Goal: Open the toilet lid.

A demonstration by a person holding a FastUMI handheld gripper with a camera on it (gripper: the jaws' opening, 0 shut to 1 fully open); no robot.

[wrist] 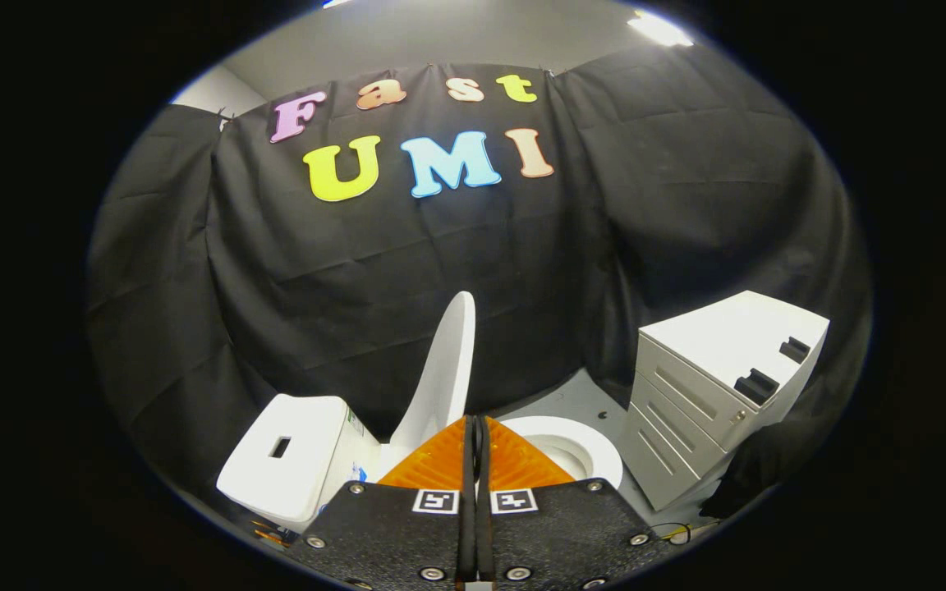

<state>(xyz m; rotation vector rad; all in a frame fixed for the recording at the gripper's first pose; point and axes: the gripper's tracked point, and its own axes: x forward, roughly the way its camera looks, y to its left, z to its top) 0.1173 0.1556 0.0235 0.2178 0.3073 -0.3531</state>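
A: Gripper view first. Where is the lid?

B: The lid point(443, 369) stands raised, nearly upright, just beyond the claw point(474, 427) and a little to its left. It leans back toward the tank point(288, 455), which sits at the near left. The open seat point(567, 450) and bowl lie just right of the orange fingers point(428, 468).

A: And the claw?

B: Its two orange fingers are pressed together with nothing between them; only a thin dark seam shows. They touch neither lid nor seat as far as I can tell, though their tips overlap the lid's foot in this view, so contact there is hard to rule out.

A: So the opening looks done?

B: I judge it so: the lid is up and the bowl is exposed.

A: How would that lid handle?

B: Probably a stiff, smooth plastic shell, light for its size, hinged at the back. Glossy, so likely slippery to a pinch. The free front rim, now at the top, looks like the best place to hold or push, farthest from the hinge. If it isn't resting past vertical, it could fall forward and slam.

A: Anything else around?

B: A white drawer cabinet point(715, 394) stands to the right, well apart from the toilet, with two dark blocks on top. Thin cables point(674, 532) lie on the floor near its foot.
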